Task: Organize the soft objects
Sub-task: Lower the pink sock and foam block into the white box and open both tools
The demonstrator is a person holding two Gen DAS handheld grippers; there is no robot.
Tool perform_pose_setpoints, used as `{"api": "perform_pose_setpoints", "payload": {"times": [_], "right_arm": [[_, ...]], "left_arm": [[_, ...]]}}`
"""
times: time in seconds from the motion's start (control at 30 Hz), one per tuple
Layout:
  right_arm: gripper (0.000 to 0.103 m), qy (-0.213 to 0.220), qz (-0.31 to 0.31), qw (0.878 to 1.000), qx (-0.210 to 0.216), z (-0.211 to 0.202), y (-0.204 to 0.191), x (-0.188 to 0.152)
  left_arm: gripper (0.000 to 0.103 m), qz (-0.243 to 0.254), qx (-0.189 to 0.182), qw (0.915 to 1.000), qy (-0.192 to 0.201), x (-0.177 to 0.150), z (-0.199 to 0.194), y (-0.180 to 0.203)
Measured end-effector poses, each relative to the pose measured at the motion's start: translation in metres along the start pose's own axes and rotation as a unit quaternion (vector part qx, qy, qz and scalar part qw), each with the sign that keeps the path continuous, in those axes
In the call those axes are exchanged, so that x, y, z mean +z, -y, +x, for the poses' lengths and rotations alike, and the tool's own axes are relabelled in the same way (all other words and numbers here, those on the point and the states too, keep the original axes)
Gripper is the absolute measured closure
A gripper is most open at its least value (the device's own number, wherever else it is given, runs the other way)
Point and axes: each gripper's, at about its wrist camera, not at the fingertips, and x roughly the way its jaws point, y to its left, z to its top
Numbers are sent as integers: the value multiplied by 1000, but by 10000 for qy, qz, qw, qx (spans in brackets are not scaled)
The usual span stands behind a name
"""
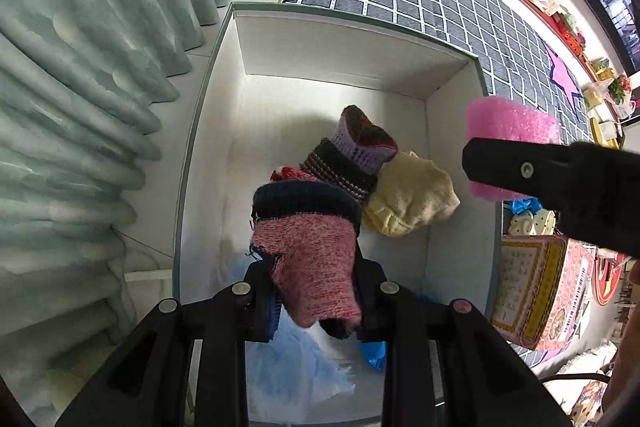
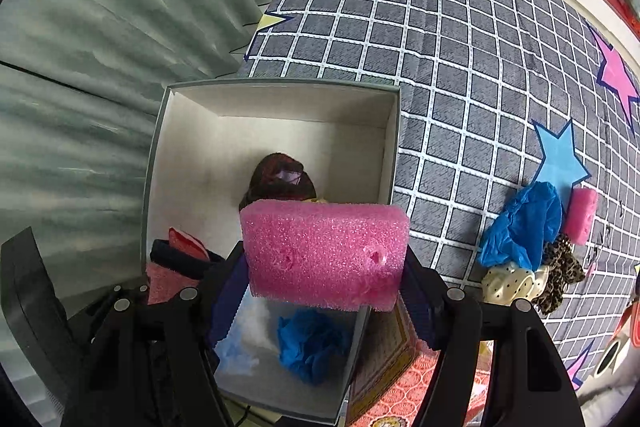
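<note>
Hanging over the white box (image 1: 216, 131), the left gripper (image 1: 316, 291) is clamped on a pink knitted sock (image 1: 316, 267); below lie a striped sock (image 1: 352, 159) and yellow cloth (image 1: 412, 195). Rightward, the right gripper (image 2: 326, 291) pinches a pink sponge (image 2: 324, 251) above the box's right rim, over the checked mat (image 2: 460, 67).

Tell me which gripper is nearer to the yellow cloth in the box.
Left, probably. The left gripper holds a pink sock over the box, just short of the yellow cloth. The right gripper holds a pink sponge above the box's right wall, beside the cloth.
</note>
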Motion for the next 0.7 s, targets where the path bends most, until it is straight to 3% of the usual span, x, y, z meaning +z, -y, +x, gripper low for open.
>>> {"api": "perform_pose_setpoints", "payload": {"times": [0.7], "right_arm": [[32, -91, -129, 9999, 9, 12, -3, 14]], "left_arm": [[74, -105, -13, 9999, -131, 9, 13, -4]]}}
